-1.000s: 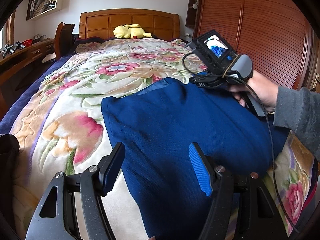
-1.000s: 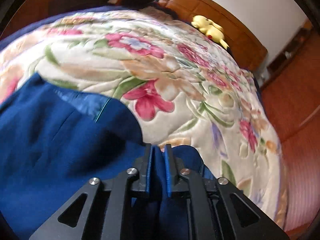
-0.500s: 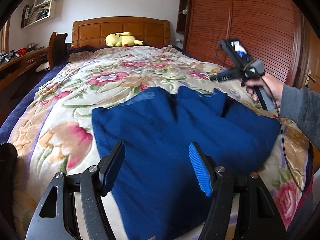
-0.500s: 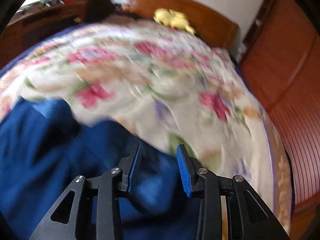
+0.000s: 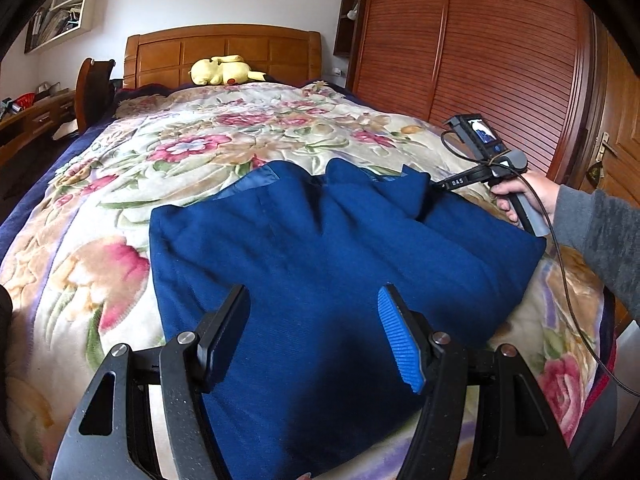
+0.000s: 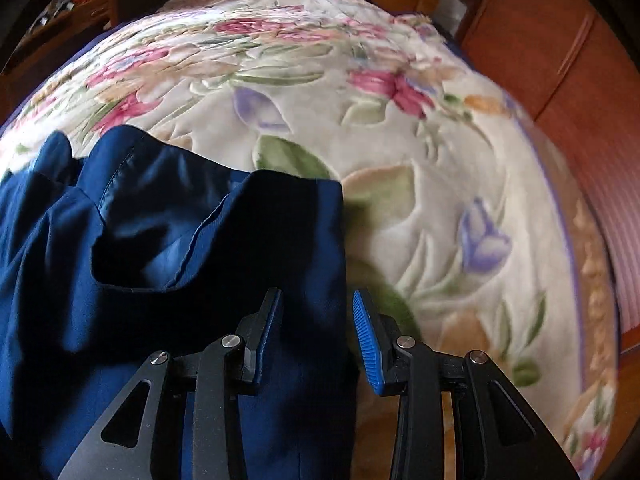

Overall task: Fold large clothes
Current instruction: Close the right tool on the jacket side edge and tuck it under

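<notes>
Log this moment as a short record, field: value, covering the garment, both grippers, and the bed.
garment: blue coat, lying on the bed, partly folded, far edge rumpled
surface: floral blanket covering the bed
left gripper: open, above the near part of the coat, holding nothing
right gripper: open, over the coat's right edge, nothing held
right hand: gripping the handle
background: yellow plush toy by the headboard

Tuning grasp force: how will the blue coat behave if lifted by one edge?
Blue coat likely floppy: its far edge lies rumpled in soft folds. Probably heavy for cloth, since the weave looks thick. Probably won't slide much on the plush floral blanket.
</notes>
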Motion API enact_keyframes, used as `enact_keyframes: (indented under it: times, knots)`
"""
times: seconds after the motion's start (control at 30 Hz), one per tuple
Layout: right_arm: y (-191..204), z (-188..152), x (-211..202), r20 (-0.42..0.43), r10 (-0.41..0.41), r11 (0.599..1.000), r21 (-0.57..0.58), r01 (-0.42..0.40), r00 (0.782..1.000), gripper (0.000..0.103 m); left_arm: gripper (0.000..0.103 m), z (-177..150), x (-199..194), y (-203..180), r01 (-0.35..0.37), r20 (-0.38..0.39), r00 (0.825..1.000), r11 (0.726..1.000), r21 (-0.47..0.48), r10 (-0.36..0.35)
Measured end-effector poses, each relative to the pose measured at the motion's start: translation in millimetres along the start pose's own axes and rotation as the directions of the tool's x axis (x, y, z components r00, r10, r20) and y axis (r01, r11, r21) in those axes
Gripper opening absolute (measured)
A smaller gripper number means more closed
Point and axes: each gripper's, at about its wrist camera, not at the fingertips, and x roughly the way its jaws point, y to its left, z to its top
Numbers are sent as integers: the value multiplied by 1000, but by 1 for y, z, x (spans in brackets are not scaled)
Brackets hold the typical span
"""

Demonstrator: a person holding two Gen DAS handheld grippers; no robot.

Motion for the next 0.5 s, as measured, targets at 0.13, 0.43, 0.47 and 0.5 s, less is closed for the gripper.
enact_keyframes:
  times: [0.13, 0.43, 0.47, 0.5]
  knots:
    - [-8, 3, -1, -4, 106, 994, 10, -106, 994, 6, 67, -1, 2, -2, 0, -8, 1000, 1000, 5, 0]
    - [-52, -10, -13, 22, -107, 993, 62, 105, 994, 1, 67, -2, 2, -3, -2, -8, 1000, 1000, 10, 2]
    - [-53, -12, -13, 24, -104, 993, 60, 103, 994, 1, 67, -2, 2, -3, -2, -7, 1000, 1000, 11, 2]
    - [-50, -15, -17, 47, -111, 993, 45, 109, 993, 1, 67, -2, 2, -3, -2, -6, 1000, 1000, 12, 2]
